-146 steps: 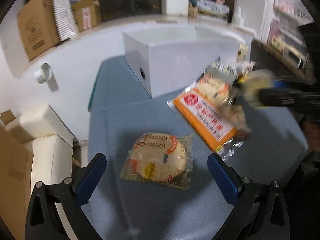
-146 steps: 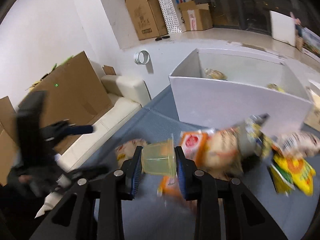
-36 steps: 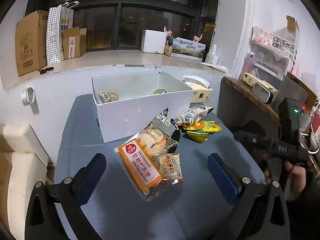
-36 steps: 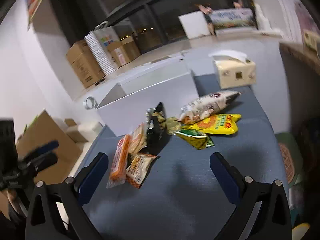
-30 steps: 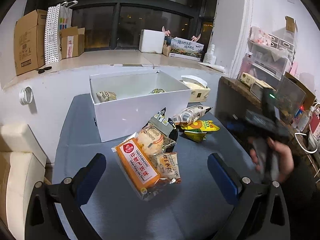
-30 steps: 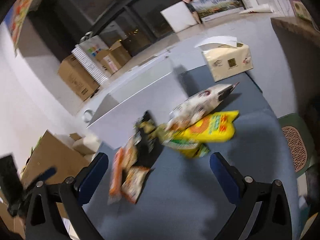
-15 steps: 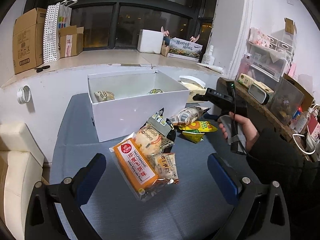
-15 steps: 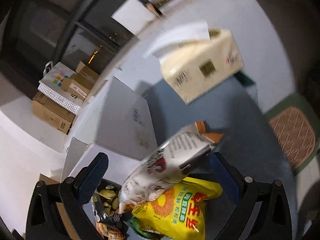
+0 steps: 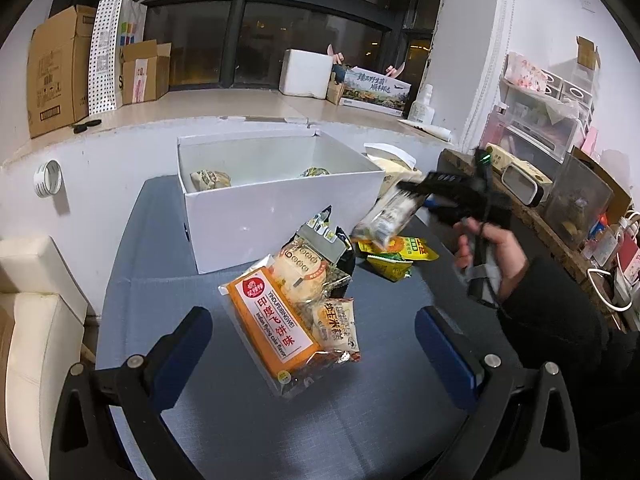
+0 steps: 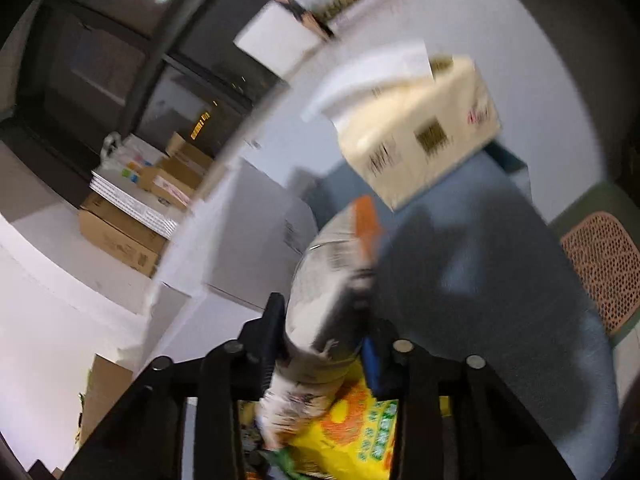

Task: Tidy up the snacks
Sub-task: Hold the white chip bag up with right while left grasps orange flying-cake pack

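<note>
My right gripper [image 10: 324, 340] is shut on a white snack bag [image 10: 332, 280] and holds it off the table; it shows in the left wrist view [image 9: 412, 200] with the bag [image 9: 384, 216] beside the white box [image 9: 280, 216]. The box holds two wrapped snacks [image 9: 210, 179]. My left gripper [image 9: 312, 344] is open and empty, low over the blue table [image 9: 200, 420]. In front of it lie an orange flying-cake pack [image 9: 272, 320], a round cracker pack [image 9: 304, 272] and a small rice snack [image 9: 336, 324]. Yellow [image 9: 408, 246] and green [image 9: 390, 268] bags lie further right.
A tissue box [image 10: 424, 136] stands on the table's far right corner. A white couch [image 9: 28, 320] is to the left. A wooden shelf with clutter [image 9: 560, 208] stands to the right. Cardboard boxes [image 9: 56, 76] sit on the window ledge.
My right gripper has closed on the white snack bag and lifted it off the yellow bag, towards the white box. The left gripper has stayed put.
</note>
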`<action>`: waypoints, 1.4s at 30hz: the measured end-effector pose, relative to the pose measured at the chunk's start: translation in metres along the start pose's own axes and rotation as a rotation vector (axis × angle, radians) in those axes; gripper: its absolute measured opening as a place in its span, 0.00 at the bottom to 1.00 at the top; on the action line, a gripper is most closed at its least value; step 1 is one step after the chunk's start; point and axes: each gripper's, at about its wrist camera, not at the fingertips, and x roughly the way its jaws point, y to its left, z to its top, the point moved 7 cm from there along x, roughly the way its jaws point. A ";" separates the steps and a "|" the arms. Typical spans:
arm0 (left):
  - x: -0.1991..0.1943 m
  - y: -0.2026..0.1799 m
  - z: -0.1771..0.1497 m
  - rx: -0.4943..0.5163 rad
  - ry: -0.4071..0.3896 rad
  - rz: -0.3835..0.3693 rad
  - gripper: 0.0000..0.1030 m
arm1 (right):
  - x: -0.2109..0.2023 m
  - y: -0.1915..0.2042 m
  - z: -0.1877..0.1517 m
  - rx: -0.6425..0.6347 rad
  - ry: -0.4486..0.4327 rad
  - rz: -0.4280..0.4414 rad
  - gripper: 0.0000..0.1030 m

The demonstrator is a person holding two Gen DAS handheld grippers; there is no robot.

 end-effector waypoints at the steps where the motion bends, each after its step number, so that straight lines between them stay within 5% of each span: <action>1: 0.002 0.001 -0.001 -0.005 0.007 0.003 1.00 | -0.010 0.007 0.003 -0.029 -0.028 -0.007 0.33; 15: 0.030 0.013 -0.009 -0.059 0.099 0.051 1.00 | -0.112 0.110 -0.040 -0.570 -0.161 -0.220 0.32; 22: 0.088 0.046 -0.021 -0.204 0.260 0.097 1.00 | -0.153 0.122 -0.094 -0.629 -0.160 -0.180 0.32; 30: 0.152 0.058 -0.038 -0.324 0.402 0.107 1.00 | -0.152 0.122 -0.125 -0.655 -0.127 -0.199 0.32; 34: 0.154 0.052 -0.034 -0.243 0.369 0.181 0.82 | -0.151 0.122 -0.128 -0.650 -0.112 -0.188 0.32; 35: 0.152 0.051 -0.034 -0.226 0.362 0.198 0.69 | -0.151 0.122 -0.128 -0.651 -0.112 -0.187 0.32; 38: 0.138 0.050 -0.031 -0.241 0.332 0.155 0.54 | -0.151 0.124 -0.131 -0.653 -0.109 -0.183 0.32; 39: 0.132 0.048 -0.028 -0.234 0.309 0.139 0.37 | -0.151 0.124 -0.131 -0.654 -0.109 -0.182 0.32; 42: 0.110 0.038 -0.018 -0.169 0.256 0.149 0.25 | -0.151 0.126 -0.134 -0.662 -0.107 -0.184 0.32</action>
